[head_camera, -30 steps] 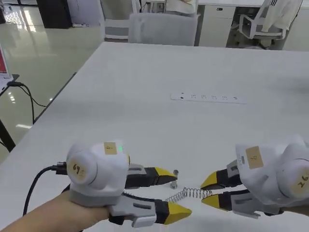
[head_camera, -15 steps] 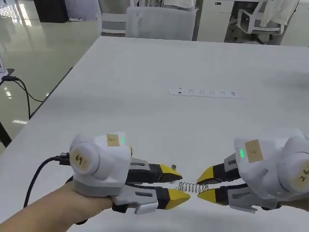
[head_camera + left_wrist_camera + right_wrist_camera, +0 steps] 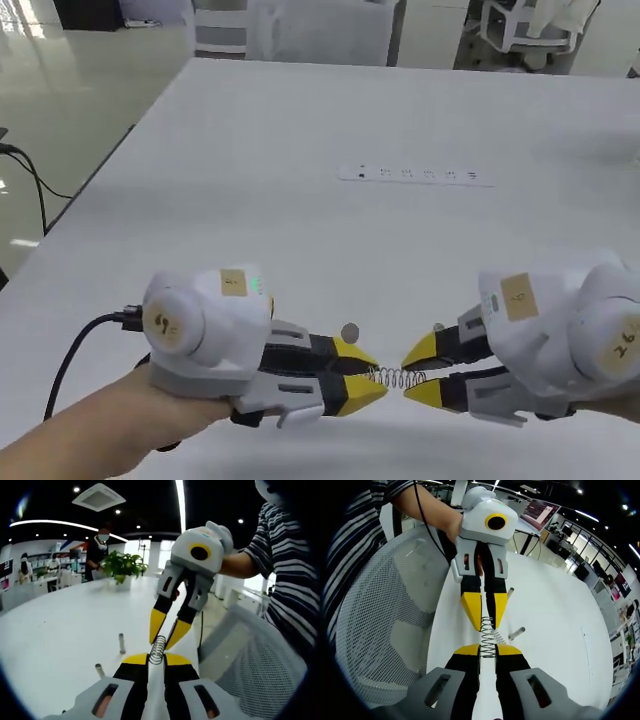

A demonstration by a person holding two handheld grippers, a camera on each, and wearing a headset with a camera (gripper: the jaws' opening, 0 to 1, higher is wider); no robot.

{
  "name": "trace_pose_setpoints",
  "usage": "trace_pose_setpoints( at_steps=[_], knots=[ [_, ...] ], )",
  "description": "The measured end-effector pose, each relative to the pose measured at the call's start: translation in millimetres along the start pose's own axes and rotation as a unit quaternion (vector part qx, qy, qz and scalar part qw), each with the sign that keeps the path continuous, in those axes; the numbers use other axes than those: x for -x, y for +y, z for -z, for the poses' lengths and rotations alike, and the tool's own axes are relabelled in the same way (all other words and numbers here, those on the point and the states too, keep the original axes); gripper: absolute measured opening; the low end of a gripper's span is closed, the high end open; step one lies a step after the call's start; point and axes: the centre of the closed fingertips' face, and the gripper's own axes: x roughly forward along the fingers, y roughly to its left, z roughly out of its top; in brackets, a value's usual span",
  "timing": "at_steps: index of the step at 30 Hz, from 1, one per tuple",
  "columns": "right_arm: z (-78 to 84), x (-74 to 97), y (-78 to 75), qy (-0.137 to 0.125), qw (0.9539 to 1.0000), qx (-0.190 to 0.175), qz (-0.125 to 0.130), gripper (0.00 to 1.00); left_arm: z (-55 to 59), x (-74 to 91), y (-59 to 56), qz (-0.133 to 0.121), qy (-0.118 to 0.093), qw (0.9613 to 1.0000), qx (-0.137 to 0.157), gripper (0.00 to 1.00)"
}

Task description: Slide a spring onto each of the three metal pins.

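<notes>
A short metal spring (image 3: 396, 378) stretches level between my two grippers just above the white table (image 3: 330, 240). My left gripper (image 3: 366, 377) is shut on its left end, and my right gripper (image 3: 417, 371) is shut on its right end. In the left gripper view the spring (image 3: 158, 648) stands up from my own yellow fingertips (image 3: 135, 659), with two metal pins (image 3: 121, 643) on the table to the left. In the right gripper view the spring (image 3: 488, 634) runs from my yellow tips to the other gripper, with a pin (image 3: 516, 633) beside it. A pin (image 3: 350, 332) stands just behind the spring.
A white power strip (image 3: 415, 175) lies mid-table. A black cable (image 3: 70, 350) trails from the left gripper over the table's left edge. Chairs (image 3: 300, 30) stand at the far end, and a mesh chair (image 3: 385, 630) is close to the near edge.
The spring lay on the table between the open right jaws. Both grippers have since closed in from either side and shut on its ends, and it is now off the table.
</notes>
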Motion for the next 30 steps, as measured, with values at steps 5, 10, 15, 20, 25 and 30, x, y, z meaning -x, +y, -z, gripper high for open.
trace_pose_setpoints(
  at_steps=[5,10,15,20,25,30],
  knots=[
    [1.3,1.5,2.6,-0.006,0.9999,-0.009,-0.001,0.08,-0.9,-1.5,-2.5,0.013,0.001,0.9999,0.0,0.03],
    [3.2,0.3,5.4,-0.008,0.9999,-0.014,0.001,0.08,1.0,-3.6,-4.2,0.025,0.006,0.9997,-0.002,0.03],
    [12.6,-1.4,4.6,0.001,0.9999,-0.016,0.007,0.09,2.8,-5.1,-2.7,0.032,0.008,0.9995,0.005,0.03],
    [22.1,-2.2,2.1,-0.004,0.9989,-0.046,0.011,0.14,7.6,-4.6,-0.1,0.033,0.014,0.9993,0.008,0.03],
    [22.5,-5.3,3.9,-0.015,0.9978,-0.063,0.007,0.13,9.2,-4.7,0.3,0.035,0.016,0.9992,0.011,0.03],
    [21.8,-9.0,4.6,-0.022,0.9974,-0.069,0.005,0.11,10.2,-4.9,0.0,0.037,0.018,0.999,0.015,0.03]
  ],
)
